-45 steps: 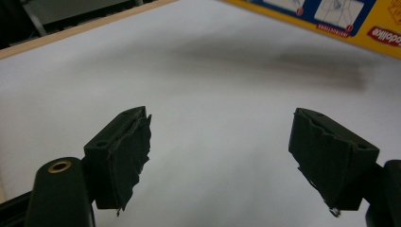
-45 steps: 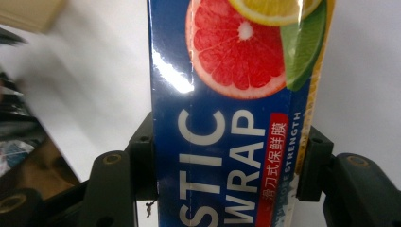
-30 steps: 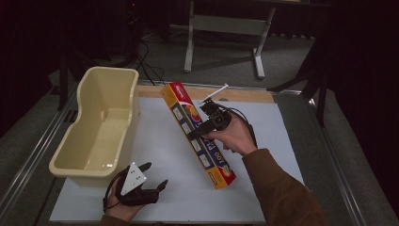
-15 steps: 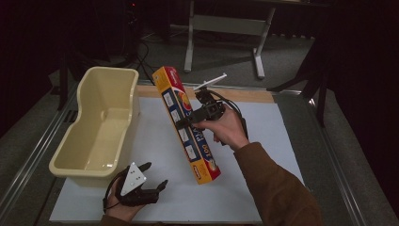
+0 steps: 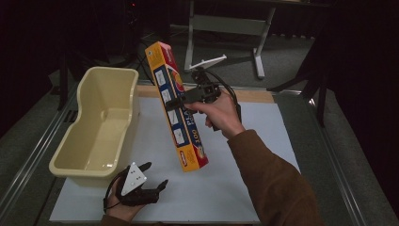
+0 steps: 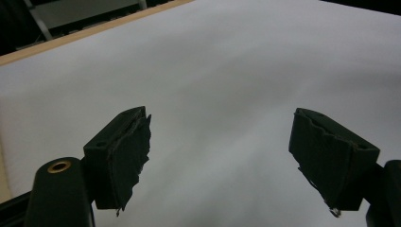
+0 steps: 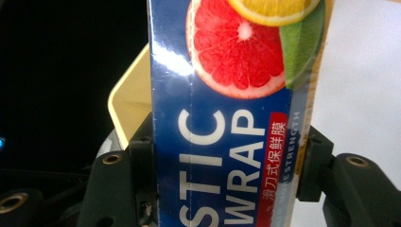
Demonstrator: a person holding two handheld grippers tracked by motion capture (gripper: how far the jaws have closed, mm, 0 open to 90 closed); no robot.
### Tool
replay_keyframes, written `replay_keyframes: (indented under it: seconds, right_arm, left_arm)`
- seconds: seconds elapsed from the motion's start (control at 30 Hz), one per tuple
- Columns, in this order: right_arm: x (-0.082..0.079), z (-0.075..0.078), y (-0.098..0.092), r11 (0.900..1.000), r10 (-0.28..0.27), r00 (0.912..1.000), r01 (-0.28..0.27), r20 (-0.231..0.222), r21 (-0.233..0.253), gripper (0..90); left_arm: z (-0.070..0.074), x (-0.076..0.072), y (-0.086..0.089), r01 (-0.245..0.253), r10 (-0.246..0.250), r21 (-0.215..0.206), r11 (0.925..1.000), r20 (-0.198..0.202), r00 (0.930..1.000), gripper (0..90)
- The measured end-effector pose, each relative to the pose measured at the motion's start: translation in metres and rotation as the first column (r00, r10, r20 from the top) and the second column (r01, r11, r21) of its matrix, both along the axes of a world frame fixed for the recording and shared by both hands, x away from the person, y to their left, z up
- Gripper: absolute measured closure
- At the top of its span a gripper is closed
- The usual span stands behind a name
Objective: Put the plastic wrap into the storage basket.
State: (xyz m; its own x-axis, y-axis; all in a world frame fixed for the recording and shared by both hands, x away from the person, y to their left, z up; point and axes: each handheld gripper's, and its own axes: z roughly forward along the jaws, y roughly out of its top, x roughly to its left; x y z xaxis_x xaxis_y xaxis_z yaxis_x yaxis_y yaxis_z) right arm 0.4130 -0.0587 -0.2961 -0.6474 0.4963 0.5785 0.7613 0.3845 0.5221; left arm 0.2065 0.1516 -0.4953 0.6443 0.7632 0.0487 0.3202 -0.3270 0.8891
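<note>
Your right gripper (image 5: 173, 102) pinches a long box of plastic wrap (image 5: 178, 107) across its width, near the middle of its length, one black jaw pressed to each side. In the right gripper view the box (image 7: 231, 113) rises between the jaws, its blue face printed in white capitals that read "STIC" and "WRAP", the start of the first word cut off by the frame. A red strip beside "WRAP" carries Chinese characters, and small vertical lettering on the edge ends in "STRENGTH". Above the words sit a cut pink grapefruit, a slice of lemon and a green leaf. From the high view the box hangs tilted in the air above the white table (image 5: 263, 141), its orange upper end leaning away from your right hand (image 5: 220, 113) and its lower end, marked "100", pointing down towards you. A cream plastic tub (image 5: 101, 125) stands on the table just beyond the box from that gripper, and its rim (image 7: 130, 101) peeks out behind the box's left edge in the right gripper view. Your left gripper (image 5: 155, 176) rests low on the table near the tub's closest corner, well apart from the box, its jaws spread wide over bare white surface (image 6: 227, 85).
</note>
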Motion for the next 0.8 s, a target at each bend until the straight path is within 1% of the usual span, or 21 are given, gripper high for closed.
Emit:
replay_keyframes:
  seconds: [0.03,0.1,0.2,0.23,0.3,0.33,0.47,0.53,0.67,0.73,0.8]
  right_arm:
    - [0.000,0.000,0.000,1.000,0.000,1.0000,0.000,0.000,0.000,41.6]
    - [0.003,0.004,0.005,1.000,-0.005,0.9999,0.005,-0.014,0.015,41.7]
    - [0.007,0.004,0.010,0.999,-0.013,0.9990,0.015,-0.042,0.041,41.6]
    - [0.007,0.004,0.010,0.999,-0.013,0.9990,0.015,-0.042,0.041,41.6]
    - [0.009,0.002,0.013,0.998,-0.009,0.9983,0.012,-0.058,0.055,41.6]
    - [0.011,0.000,0.015,0.998,-0.008,0.9973,0.012,-0.073,0.055,41.6]
    - [0.016,-0.005,0.023,0.998,-0.019,0.9953,0.025,-0.095,0.061,41.6]
    - [0.019,-0.007,0.028,0.997,-0.019,0.9939,0.027,-0.109,0.071,41.6]
    - [0.021,-0.006,0.037,0.996,-0.023,0.9926,0.033,-0.120,0.084,41.5]
    - [0.023,-0.006,0.041,0.994,-0.030,0.9909,0.043,-0.132,0.101,41.5]
    - [0.023,-0.005,0.044,0.992,-0.039,0.9902,0.054,-0.134,0.113,41.5]
  left_arm:
    - [0.000,0.000,0.000,0.000,0.000,0.000,1.0000,0.000,1.0000,21.0]
    - [0.000,0.000,0.000,0.001,-0.001,0.001,1.0000,0.000,1.0000,21.0]
    - [-0.001,0.001,0.000,0.000,0.000,-0.003,1.0000,-0.002,1.0000,21.0]
    - [-0.001,0.001,0.000,0.000,0.000,-0.003,1.0000,-0.002,1.0000,21.0]
    - [0.000,0.000,0.001,-0.002,0.002,-0.004,1.0000,-0.003,1.0000,21.0]
    - [0.000,0.000,0.002,-0.002,0.002,-0.010,1.0000,-0.005,1.0000,21.0]
    - [-0.001,0.000,0.003,-0.005,0.005,-0.016,0.9999,-0.008,1.0000,21.0]
    - [-0.002,0.000,0.002,-0.003,0.003,-0.006,1.0000,-0.009,1.0000,20.9]
    - [-0.004,0.000,-0.002,0.013,-0.013,0.001,0.9999,-0.016,0.9998,20.9]
    - [-0.005,0.000,-0.005,0.023,-0.023,0.014,0.9996,-0.018,0.9996,20.9]
    - [-0.006,0.000,-0.008,0.029,-0.028,0.020,0.9994,-0.020,0.9994,20.8]
